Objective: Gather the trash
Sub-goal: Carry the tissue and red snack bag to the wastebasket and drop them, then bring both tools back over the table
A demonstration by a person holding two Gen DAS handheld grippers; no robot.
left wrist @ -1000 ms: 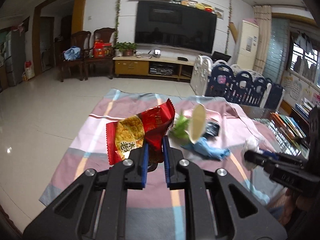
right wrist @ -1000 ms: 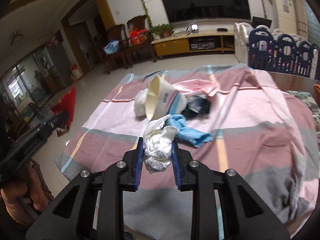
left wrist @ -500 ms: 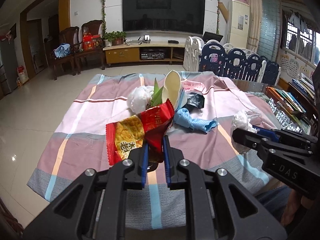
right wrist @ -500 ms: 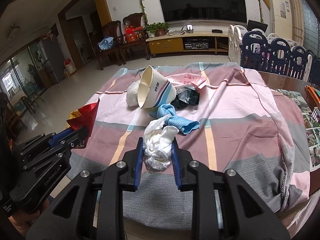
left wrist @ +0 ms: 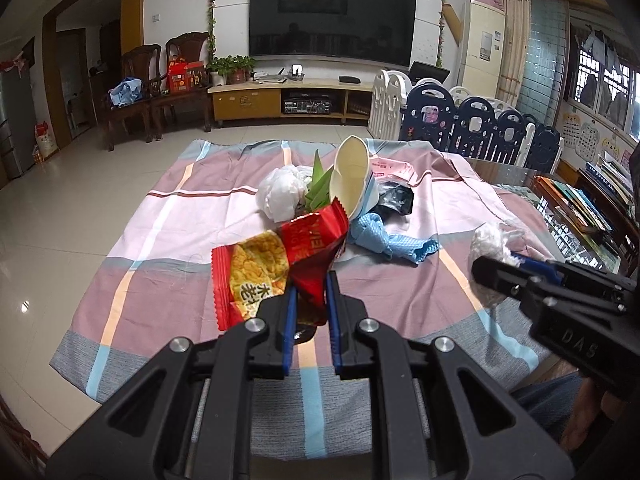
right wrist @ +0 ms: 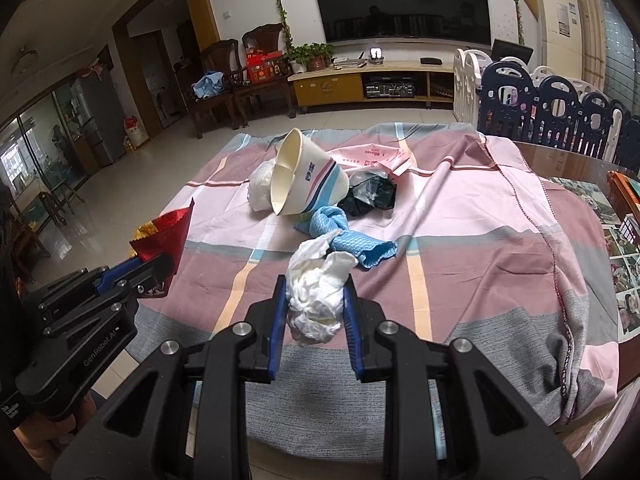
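Note:
My left gripper (left wrist: 310, 280) is shut on a red and yellow snack wrapper (left wrist: 276, 260), held above the near part of the table. My right gripper (right wrist: 316, 284) is shut on a crumpled white tissue wad (right wrist: 316, 300). Each gripper shows in the other's view: the right gripper (left wrist: 496, 272) with the tissue wad (left wrist: 490, 240), the left gripper (right wrist: 160, 260) with the wrapper (right wrist: 168, 232). Farther back on the cloth lie a tipped paper bowl (right wrist: 304, 184), a blue cloth (right wrist: 344, 240), a black plastic bag (right wrist: 370, 194), a white bag (left wrist: 280, 192) and green leaves (left wrist: 318, 188).
The table is covered by a pink and grey plaid cloth (right wrist: 460, 260). Books and photos (left wrist: 580, 208) lie at its right end. A playpen fence (right wrist: 560, 116) stands behind on the right; a TV cabinet (left wrist: 280, 100) and chairs (left wrist: 160, 80) line the far wall.
The left gripper with the wrapper came down and back toward the near table edge, so the trash pile now sits farther ahead. The right gripper holds the tissue almost still.

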